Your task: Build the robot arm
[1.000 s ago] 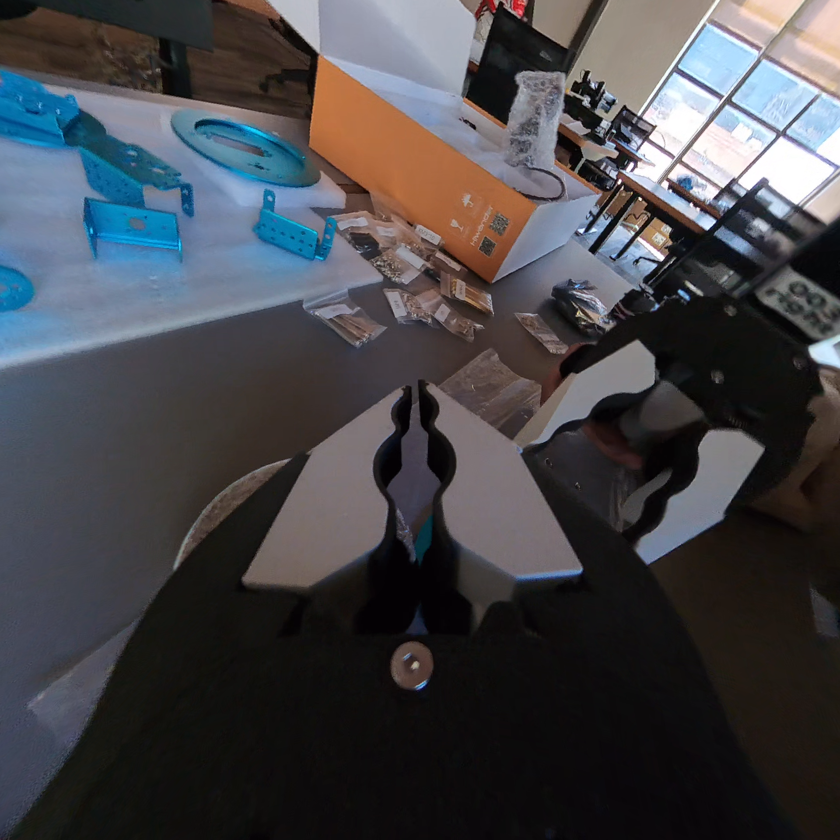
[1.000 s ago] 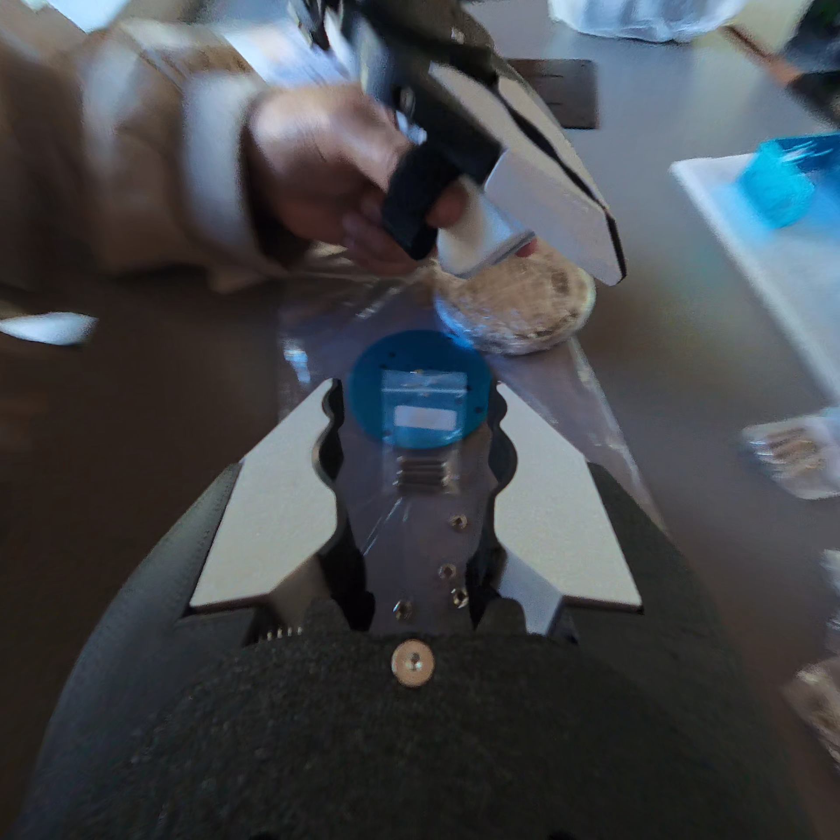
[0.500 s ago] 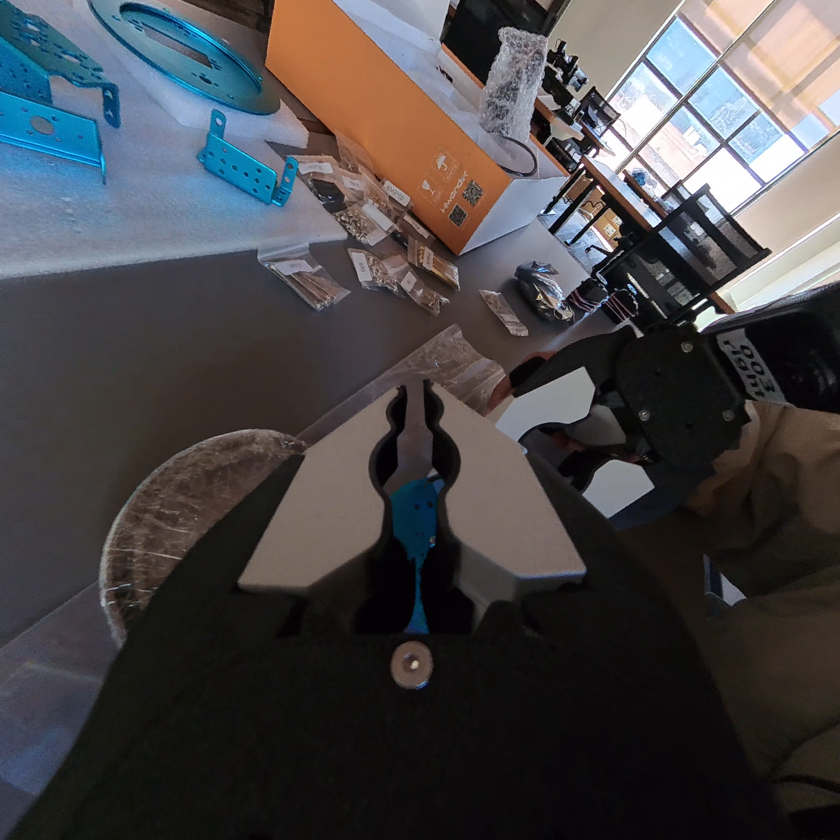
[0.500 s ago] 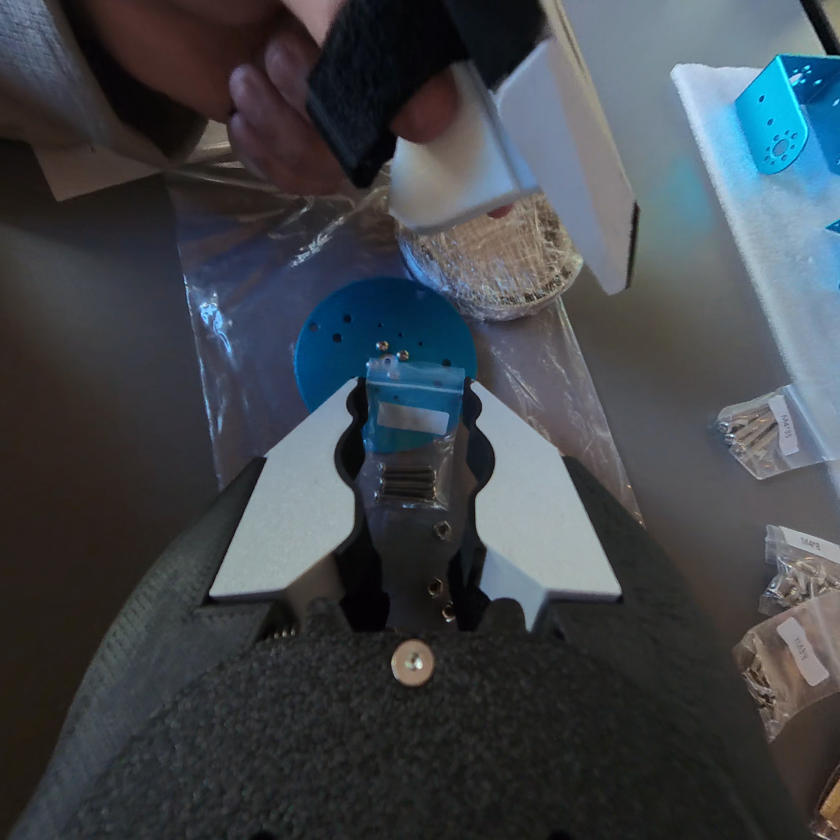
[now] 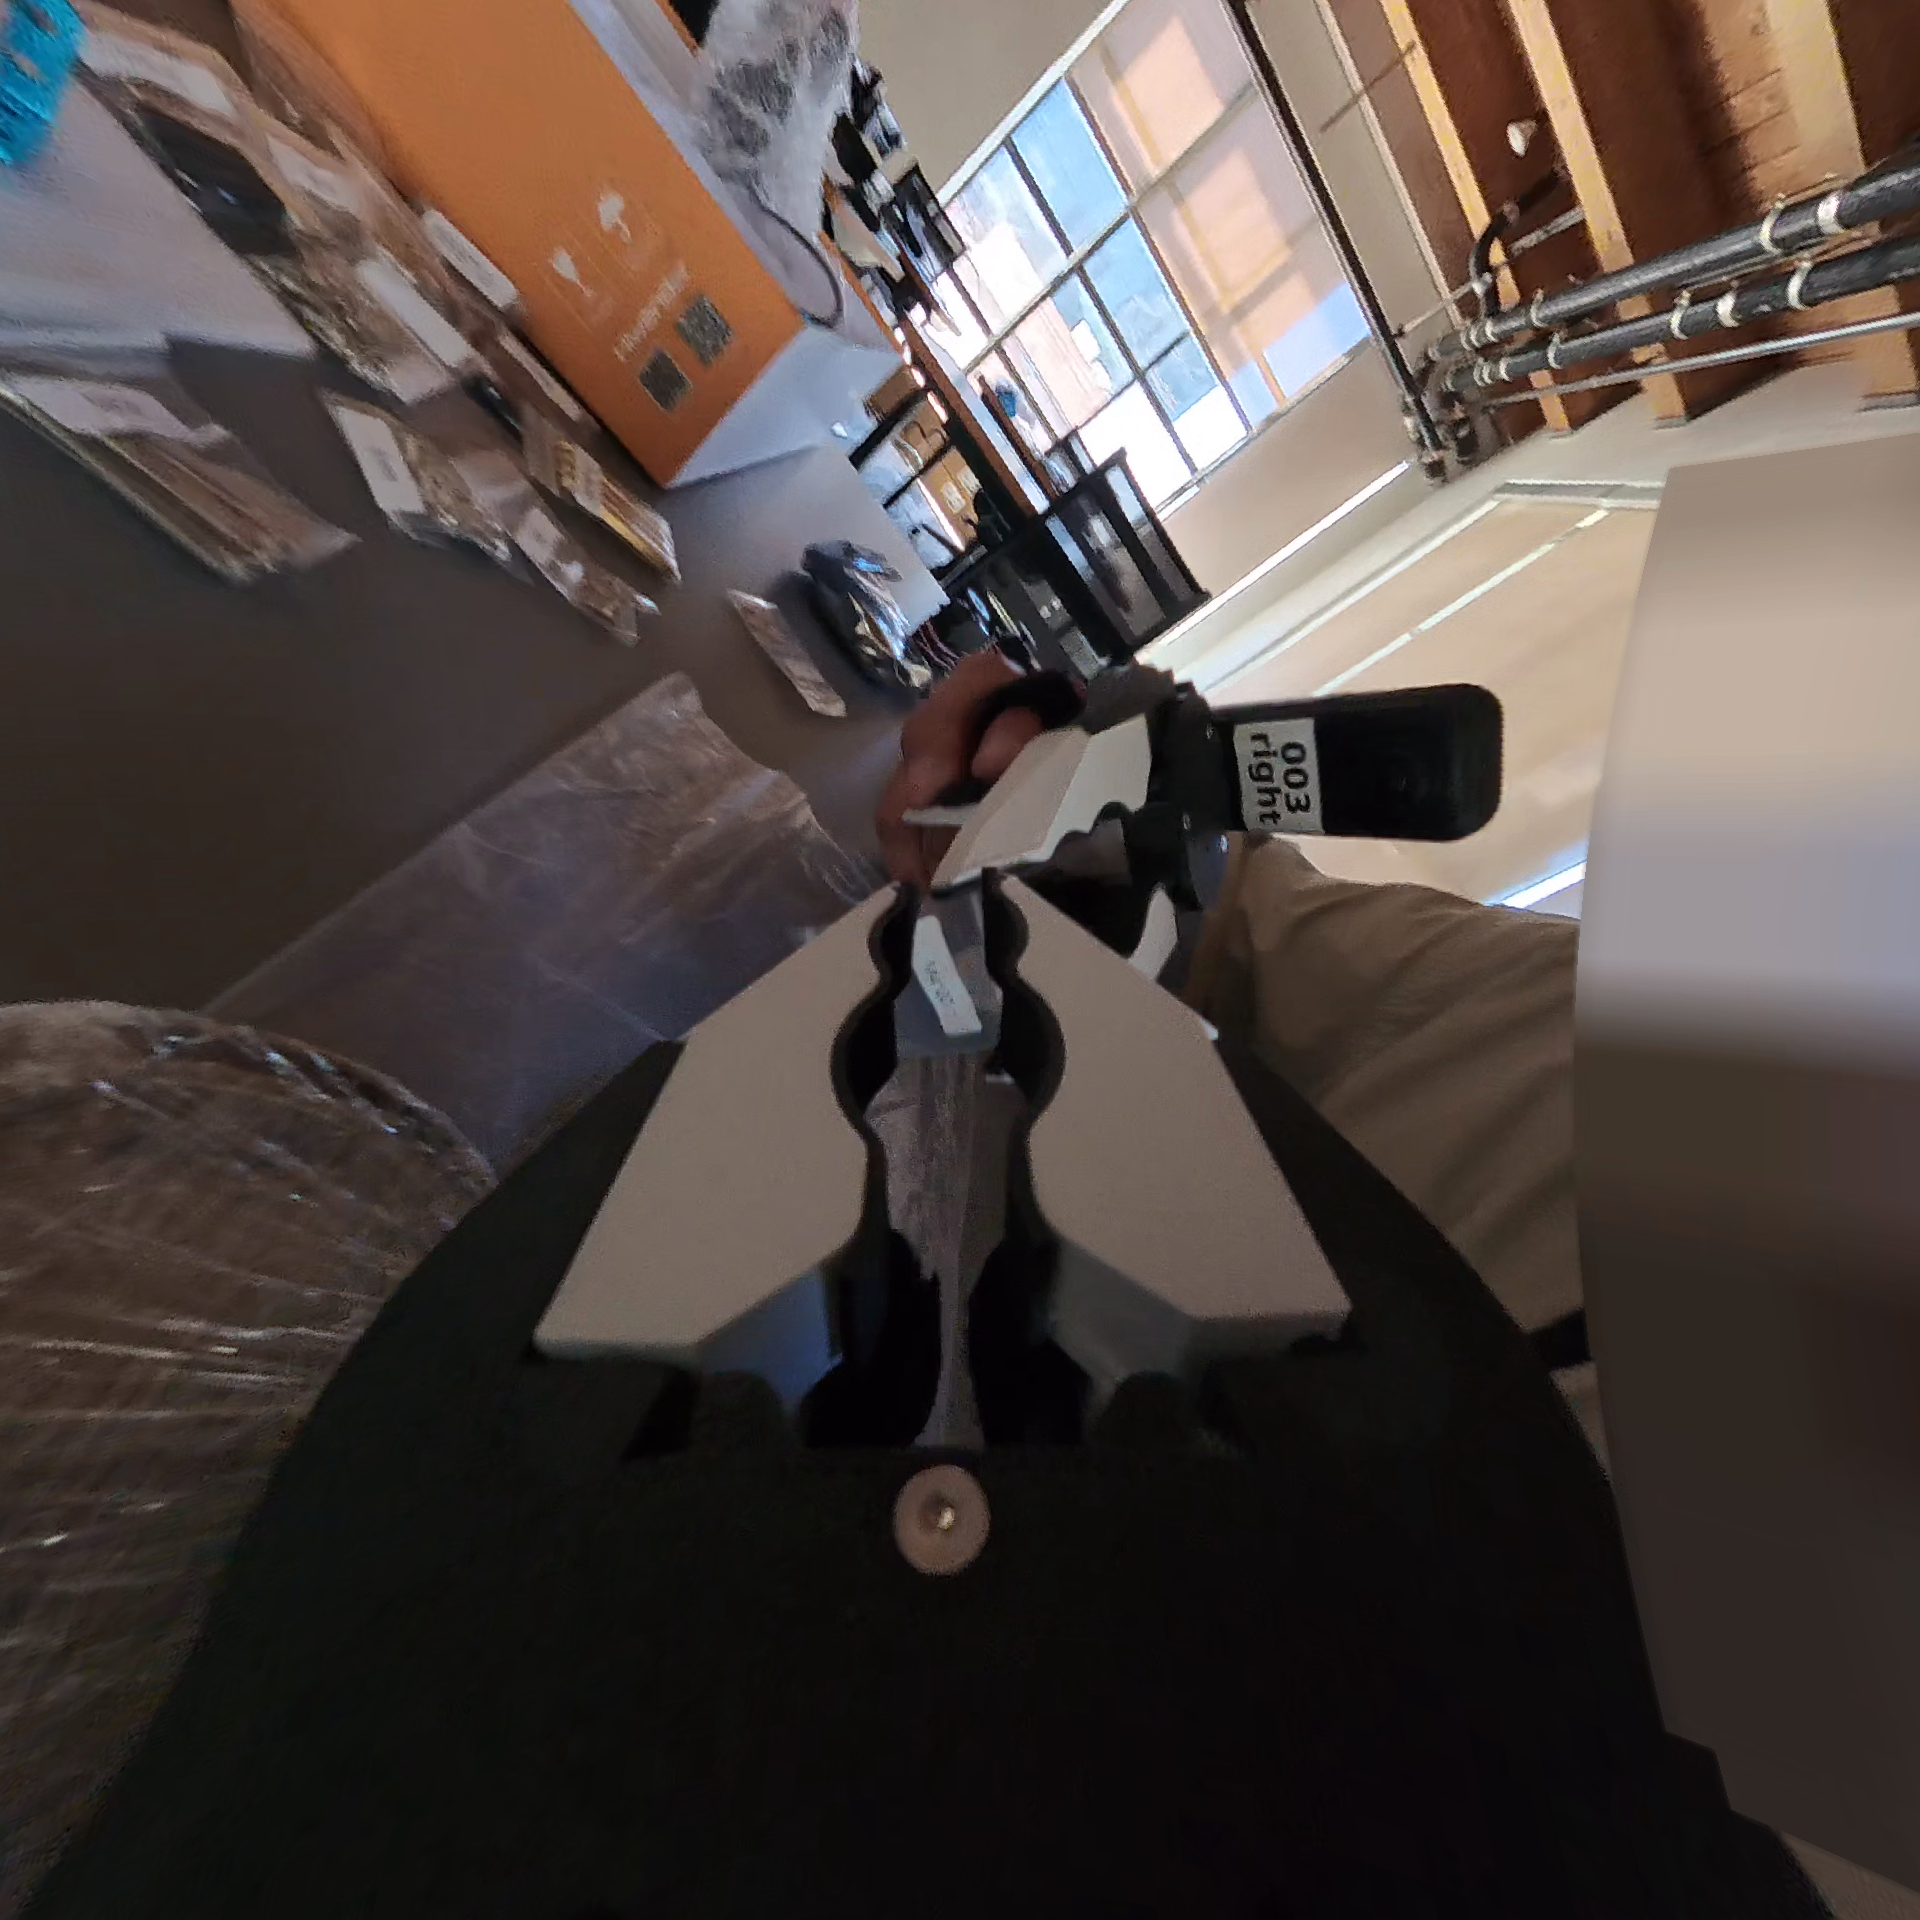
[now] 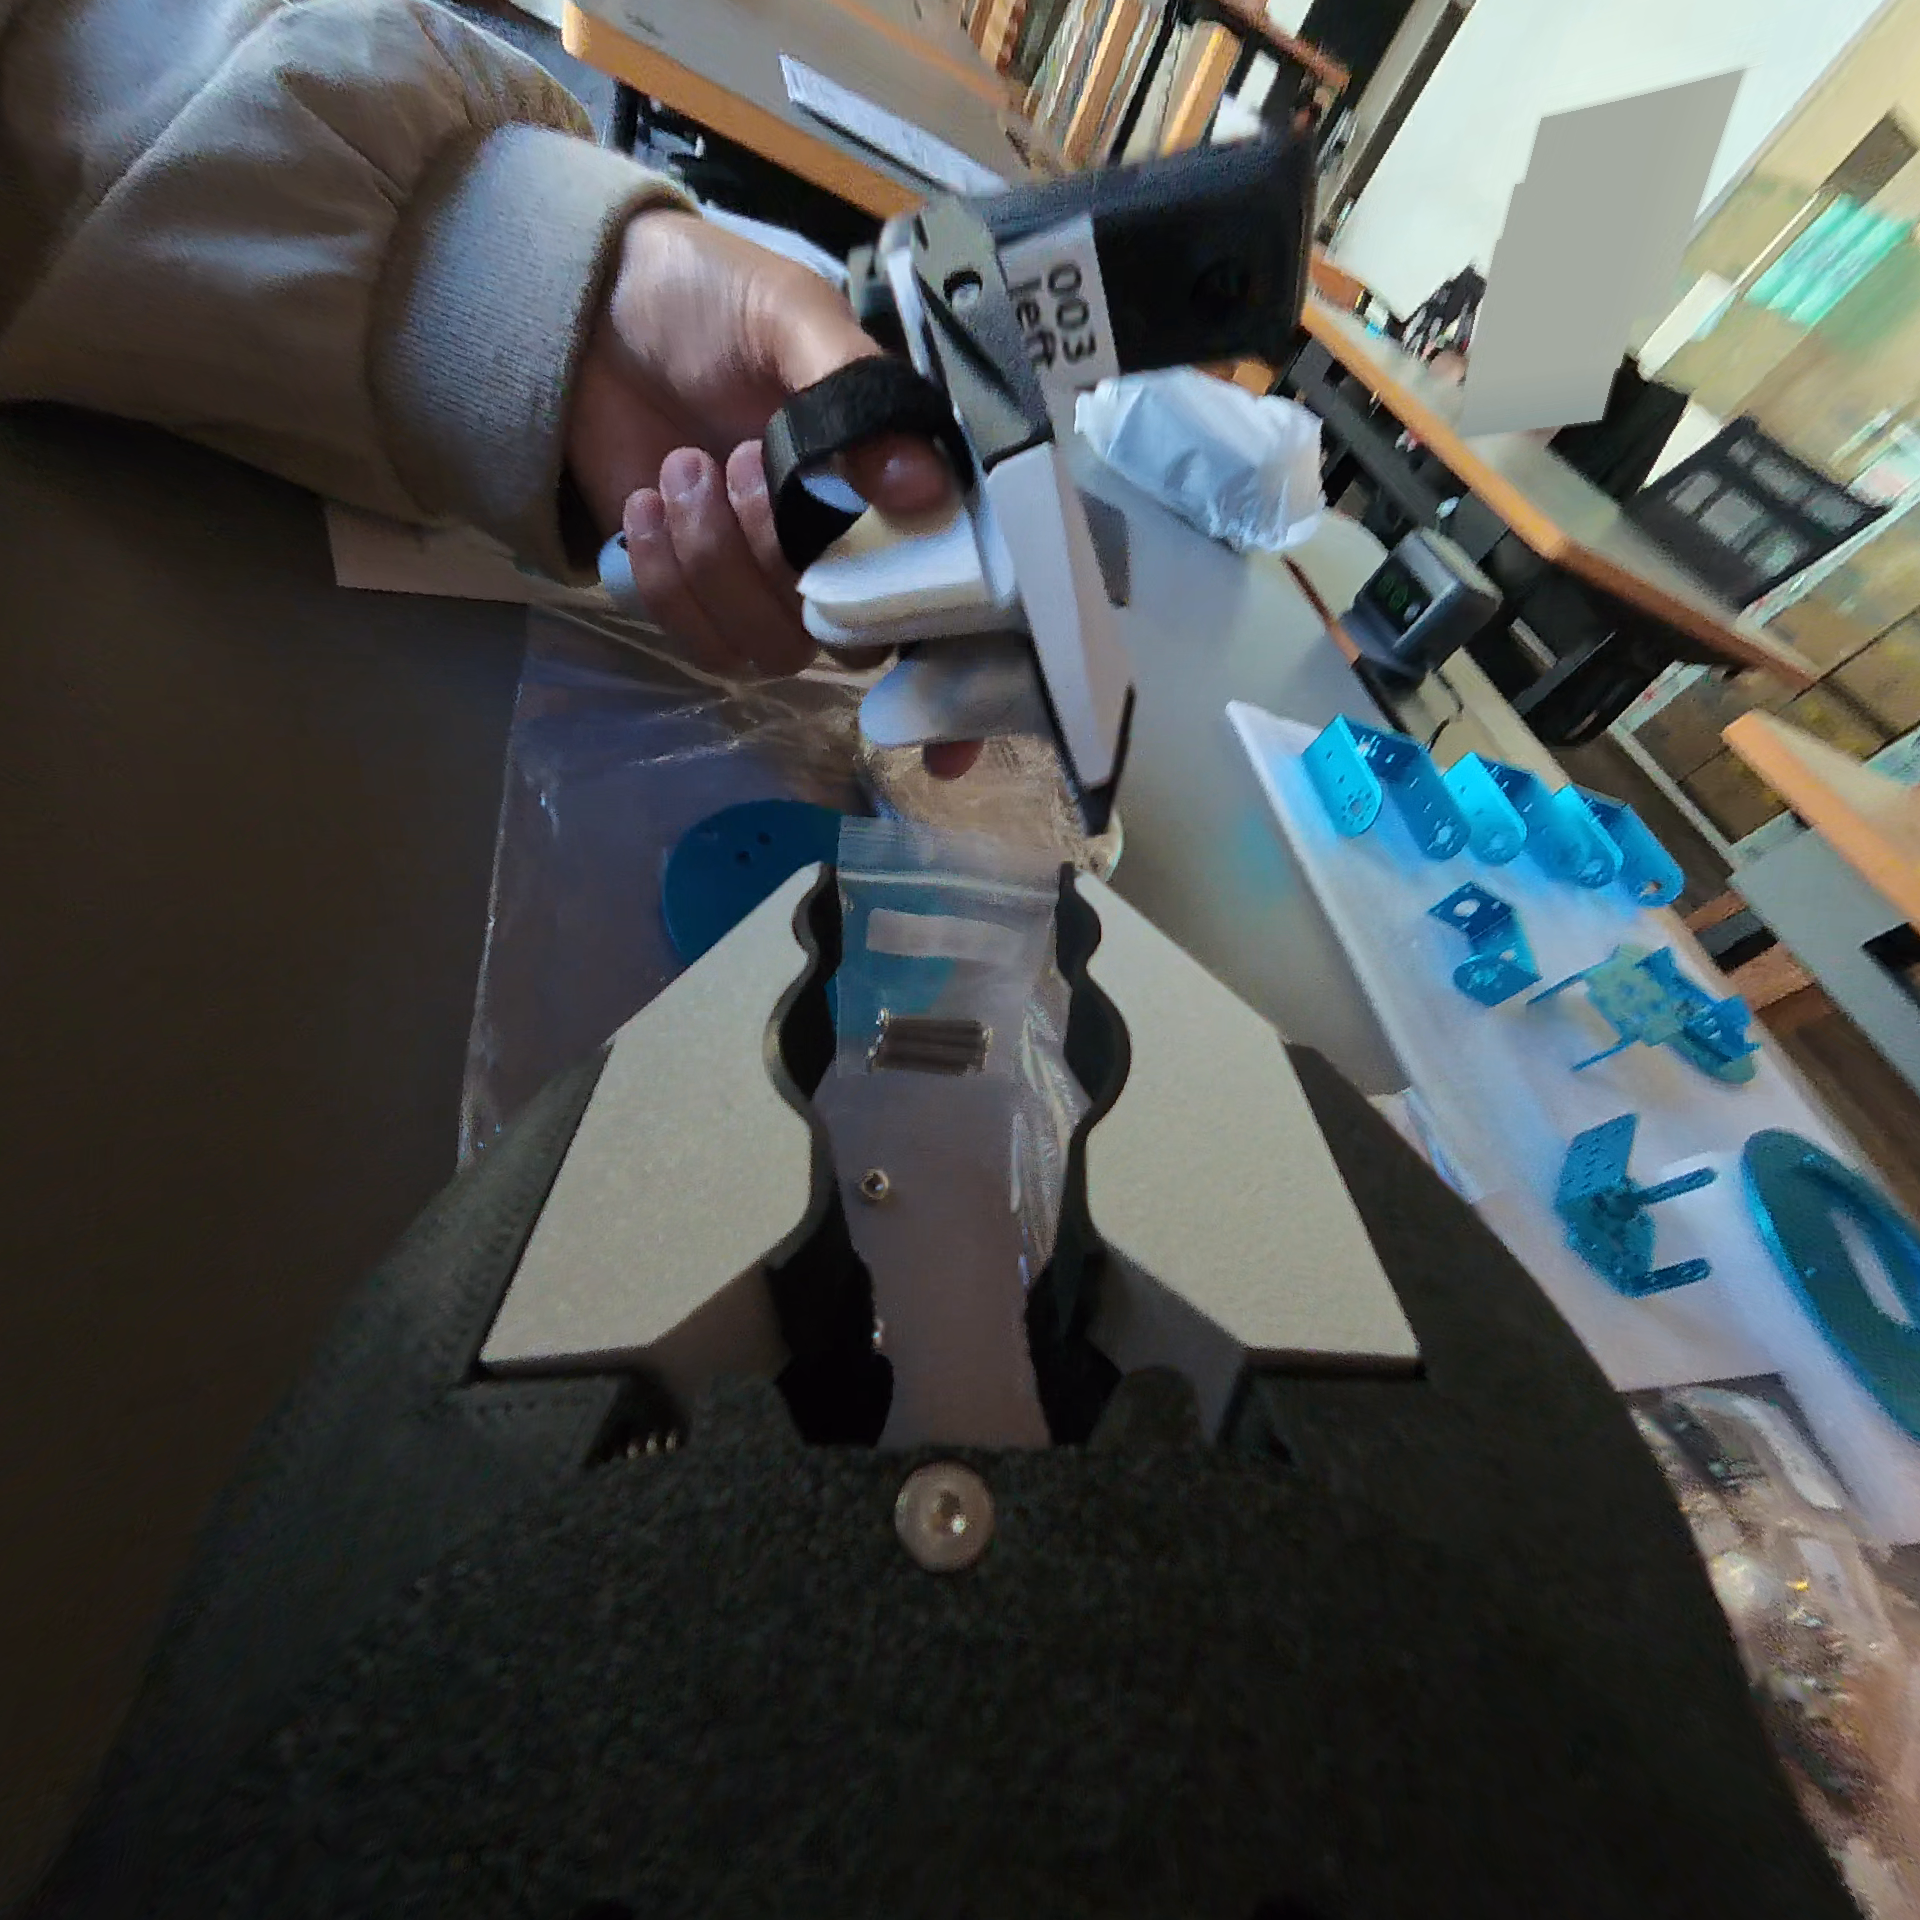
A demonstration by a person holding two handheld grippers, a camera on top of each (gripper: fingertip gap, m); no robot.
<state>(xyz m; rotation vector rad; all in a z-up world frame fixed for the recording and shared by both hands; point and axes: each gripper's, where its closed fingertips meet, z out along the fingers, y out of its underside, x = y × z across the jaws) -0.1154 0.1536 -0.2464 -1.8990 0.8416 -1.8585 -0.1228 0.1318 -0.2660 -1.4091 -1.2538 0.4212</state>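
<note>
My right gripper is clenched on a small clear bag of screws, which lies between my fingers with its white label near the tips. My left gripper is clamped on the same bag from the opposite end, tips nearly touching the right gripper's. Beyond my right fingertips lies a blue disc on a plastic sheet; blue brackets sit to the right.

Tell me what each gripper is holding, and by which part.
The right gripper is shut on the small clear zip bag of screws, gripping its two side edges. The left gripper pinches the same bag's top edge.
</note>
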